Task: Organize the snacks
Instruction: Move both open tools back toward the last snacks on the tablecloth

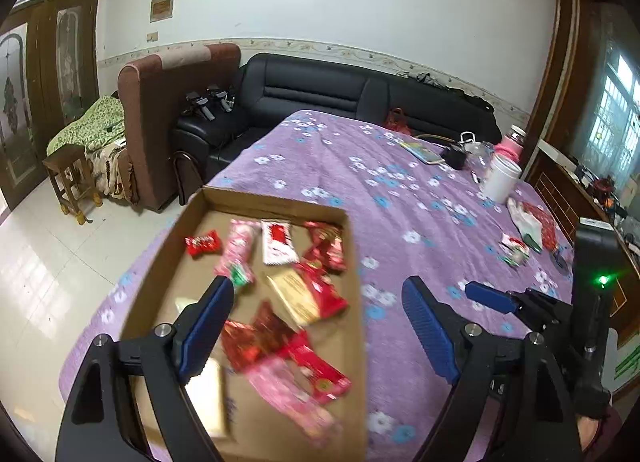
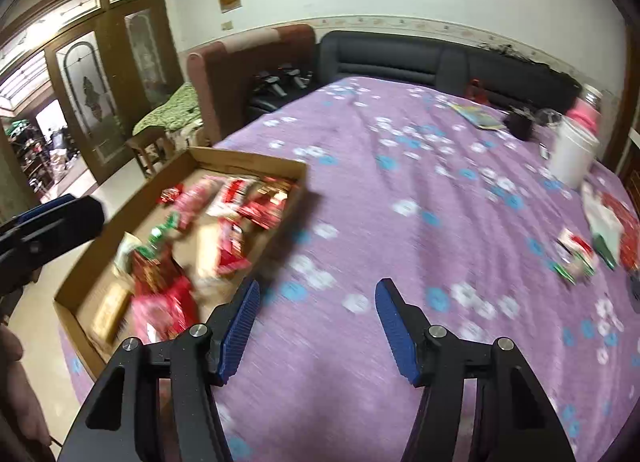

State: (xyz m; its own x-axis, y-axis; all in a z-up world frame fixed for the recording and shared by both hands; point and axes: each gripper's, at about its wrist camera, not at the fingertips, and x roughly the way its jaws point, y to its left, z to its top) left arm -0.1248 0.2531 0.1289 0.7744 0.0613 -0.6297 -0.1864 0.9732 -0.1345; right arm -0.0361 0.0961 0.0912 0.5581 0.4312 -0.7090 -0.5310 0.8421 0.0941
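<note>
While snacks [image 1: 280, 274] fill box [image 1: 276, 204], both tools gape; nothing held.

The left tool [image 1: 318, 326] is held low and near, its two blue-padded fingers [image 1: 208, 326] spread wide apart with nothing between them. The right tool [image 2: 316, 326] sits just to its right, also spread wide and holding nothing; its blue fingers [image 2: 400, 334] point toward the far side. In the left wrist view the right tool's black body shows at the right edge, with one blue fingertip reaching left and a green light glowing on it.
</note>
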